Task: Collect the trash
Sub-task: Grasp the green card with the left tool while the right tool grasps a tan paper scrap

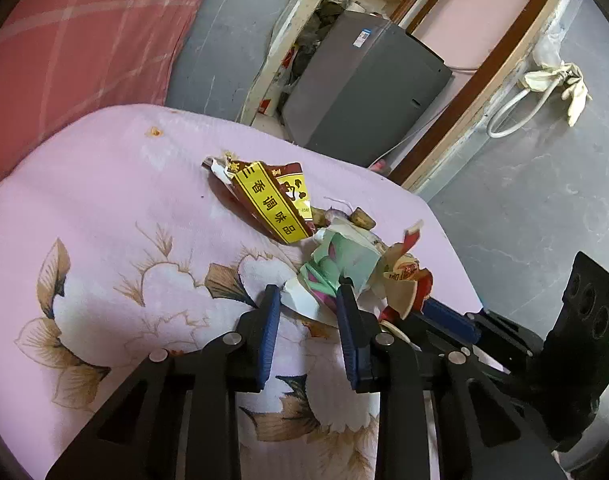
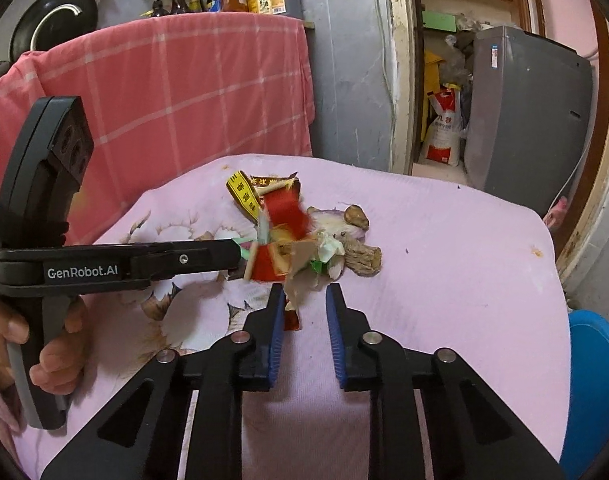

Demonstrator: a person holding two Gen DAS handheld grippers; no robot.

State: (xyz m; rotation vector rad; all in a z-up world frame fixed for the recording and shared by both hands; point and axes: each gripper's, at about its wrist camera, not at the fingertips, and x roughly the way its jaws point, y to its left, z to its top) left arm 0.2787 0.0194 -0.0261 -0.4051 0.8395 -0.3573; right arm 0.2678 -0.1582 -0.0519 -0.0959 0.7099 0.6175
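left gripper [image 1: 309,294]: narrowed around crumpled pale green paper scrap [image 1: 344,258]; firm pinch cannot be told.
trash pile [image 2: 300,236]: heaped mid pink floral-clothed worktop [image 2: 444,240]; light, crushable, best pinched at folds.
right gripper [image 2: 304,294]: part-closed, torn brown paper edge [image 2: 298,276] between fingers, not clamped.

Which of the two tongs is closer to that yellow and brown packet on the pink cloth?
Left. The left tongs sit at the green paper just in front of the yellow and brown packet. The right tongs are at the pile's near edge, with red wrappers between them and the packet.
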